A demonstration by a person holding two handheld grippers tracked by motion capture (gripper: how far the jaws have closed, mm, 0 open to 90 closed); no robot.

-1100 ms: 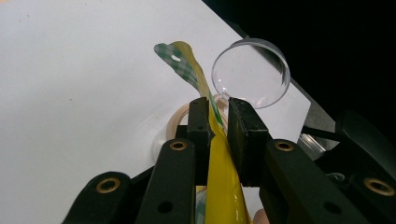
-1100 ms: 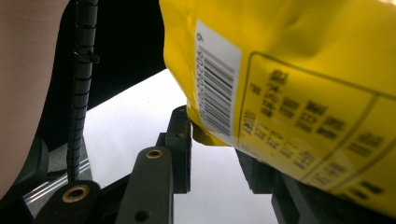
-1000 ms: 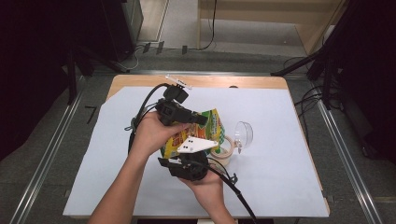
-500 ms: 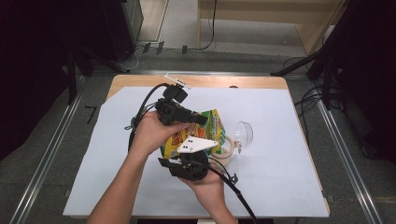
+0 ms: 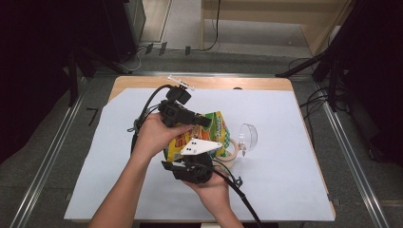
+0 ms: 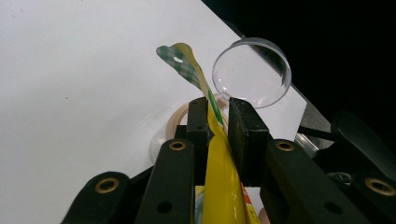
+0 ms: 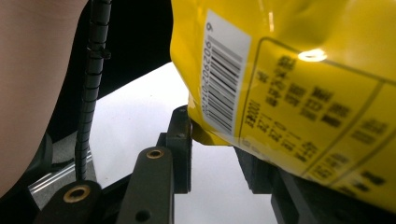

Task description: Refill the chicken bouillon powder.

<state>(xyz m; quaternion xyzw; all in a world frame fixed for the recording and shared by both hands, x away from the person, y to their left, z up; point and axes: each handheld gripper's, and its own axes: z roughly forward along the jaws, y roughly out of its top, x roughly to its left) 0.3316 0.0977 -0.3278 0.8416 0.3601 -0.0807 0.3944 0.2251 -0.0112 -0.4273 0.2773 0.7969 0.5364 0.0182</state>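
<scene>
Nothing has moved since earlier: both grippers stay clamped on the glossy yellow-green snack bag [image 5: 216, 130], left gripper [image 6: 217, 123] on its top seal, right gripper [image 7: 219, 154] on a bottom corner; long axis runs 7 to 1 o'clock above the worktop [image 5: 294, 156].

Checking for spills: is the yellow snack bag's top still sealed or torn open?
Sealed, as far as visible: the yellow snack bag has its flat top seam, hang hole included, running intact through the left gripper.

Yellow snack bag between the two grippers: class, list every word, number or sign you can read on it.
Barcode on the white label of the yellow snack bag: a "9" at its top end; the digits along its side are too blurred to read.
Black characters in the boxed panel beside it: blurred, unreadable.
Front print in the high view: too small to read.
</scene>
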